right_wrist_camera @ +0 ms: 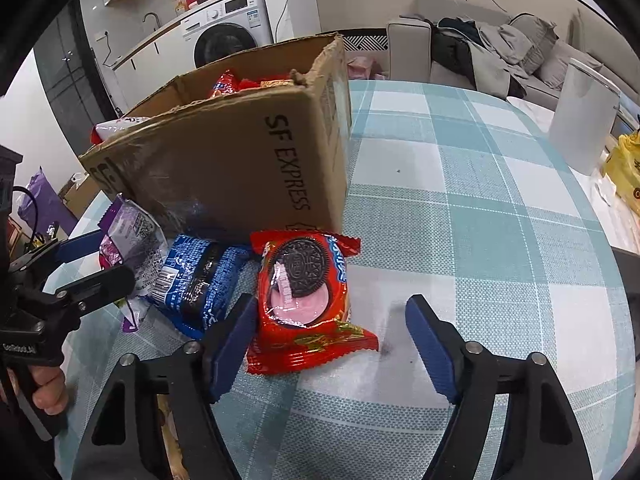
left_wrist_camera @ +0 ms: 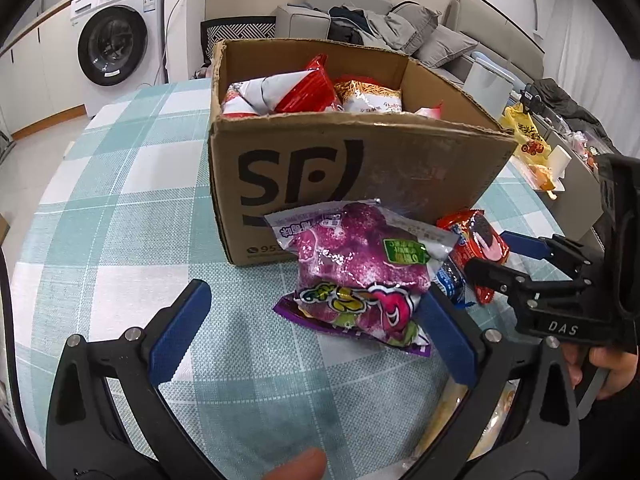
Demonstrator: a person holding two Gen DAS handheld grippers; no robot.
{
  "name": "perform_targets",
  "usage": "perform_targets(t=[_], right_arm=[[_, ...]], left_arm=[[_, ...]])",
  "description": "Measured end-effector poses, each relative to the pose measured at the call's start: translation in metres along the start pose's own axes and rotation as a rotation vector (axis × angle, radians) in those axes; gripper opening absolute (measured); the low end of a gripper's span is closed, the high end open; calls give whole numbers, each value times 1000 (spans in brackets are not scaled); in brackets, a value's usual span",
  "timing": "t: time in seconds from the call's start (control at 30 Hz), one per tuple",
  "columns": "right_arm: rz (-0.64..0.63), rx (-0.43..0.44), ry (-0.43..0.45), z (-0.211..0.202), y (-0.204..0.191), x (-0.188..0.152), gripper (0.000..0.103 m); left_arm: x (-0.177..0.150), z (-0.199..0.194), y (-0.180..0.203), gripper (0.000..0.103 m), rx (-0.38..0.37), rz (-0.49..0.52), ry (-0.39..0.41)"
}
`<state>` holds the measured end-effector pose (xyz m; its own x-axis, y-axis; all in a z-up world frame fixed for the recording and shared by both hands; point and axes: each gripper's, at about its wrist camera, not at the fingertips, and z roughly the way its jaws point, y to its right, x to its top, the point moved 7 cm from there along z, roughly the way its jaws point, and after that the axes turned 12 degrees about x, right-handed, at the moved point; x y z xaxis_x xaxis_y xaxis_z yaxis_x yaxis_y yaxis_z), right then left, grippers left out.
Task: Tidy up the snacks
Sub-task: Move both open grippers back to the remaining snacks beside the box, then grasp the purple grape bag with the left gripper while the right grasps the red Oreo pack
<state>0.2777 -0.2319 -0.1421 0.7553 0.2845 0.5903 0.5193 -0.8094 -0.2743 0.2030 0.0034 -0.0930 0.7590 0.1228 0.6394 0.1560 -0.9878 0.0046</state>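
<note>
An open cardboard box (left_wrist_camera: pixel 360 168) (right_wrist_camera: pixel 224 168) holding several snack packets stands on the checked tablecloth. In front of it lie a purple packet (left_wrist_camera: pixel 352 272) (right_wrist_camera: pixel 132 236), a blue Oreo packet (right_wrist_camera: pixel 200 280) (left_wrist_camera: pixel 450 280) and a red Oreo packet (right_wrist_camera: pixel 304 300) (left_wrist_camera: pixel 476 240). My left gripper (left_wrist_camera: pixel 312 320) (right_wrist_camera: pixel 96 264) is open and straddles the purple packet, whose edge lies against the right-hand pad. My right gripper (right_wrist_camera: pixel 332 340) (left_wrist_camera: pixel 504 260) is open around the red packet: the left pad is at its edge, the right pad stands apart from it.
A white bin (right_wrist_camera: pixel 580 120) and a yellow bag (left_wrist_camera: pixel 528 140) stand past the table's right side. A yellowish packet (left_wrist_camera: pixel 480 420) lies under my left gripper. A washing machine (left_wrist_camera: pixel 116 40) and a sofa (left_wrist_camera: pixel 400 20) are behind. Bare tablecloth (right_wrist_camera: pixel 480 220) stretches right of the box.
</note>
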Motion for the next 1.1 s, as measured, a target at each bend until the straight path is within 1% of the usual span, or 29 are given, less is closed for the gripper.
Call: perform_targets(t=[0.1, 0.17, 0.23, 0.3, 0.37, 0.43, 0.47, 0.53, 0.57, 0.6, 0.83, 0.97, 1.1], right_arm=[[-9, 10, 2, 0, -3, 0, 69], [-16, 23, 2, 0, -6, 0, 62], [-25, 36, 5, -1, -10, 0, 57], [-32, 32, 9, -3, -12, -1, 56], [-36, 38, 12, -4, -14, -1, 55], [-43, 37, 17, -5, -16, -1, 53], [-45, 36, 17, -5, -17, -1, 52], [-50, 38, 18, -6, -18, -1, 47], [-53, 38, 18, -6, -19, -1, 47], [-55, 36, 18, -6, -20, -2, 47], [-52, 52, 23, -9, -21, -3, 46], [-51, 66, 34, -13, -22, -2, 46], [-49, 62, 43, -17, -22, -2, 46]], left_arm=[[2, 6, 0, 102, 8, 5, 1], [1, 7, 1, 102, 10, 7, 1], [2, 8, 1, 101, 14, 8, 4], [4, 10, 2, 99, 7, 9, 5], [3, 10, 4, 94, -5, 12, 7], [3, 10, 7, 83, -25, 20, 3], [2, 9, 8, 78, -33, 24, 0], [1, 10, 13, 62, -54, 41, -11], [1, 10, 15, 61, -65, 46, -13], [2, 9, 16, 59, -60, 49, -7], [-3, 2, 24, 55, -71, 77, 13], [-3, -8, 25, 55, -85, 80, 35], [-4, -18, 26, 55, -77, 94, 64]])
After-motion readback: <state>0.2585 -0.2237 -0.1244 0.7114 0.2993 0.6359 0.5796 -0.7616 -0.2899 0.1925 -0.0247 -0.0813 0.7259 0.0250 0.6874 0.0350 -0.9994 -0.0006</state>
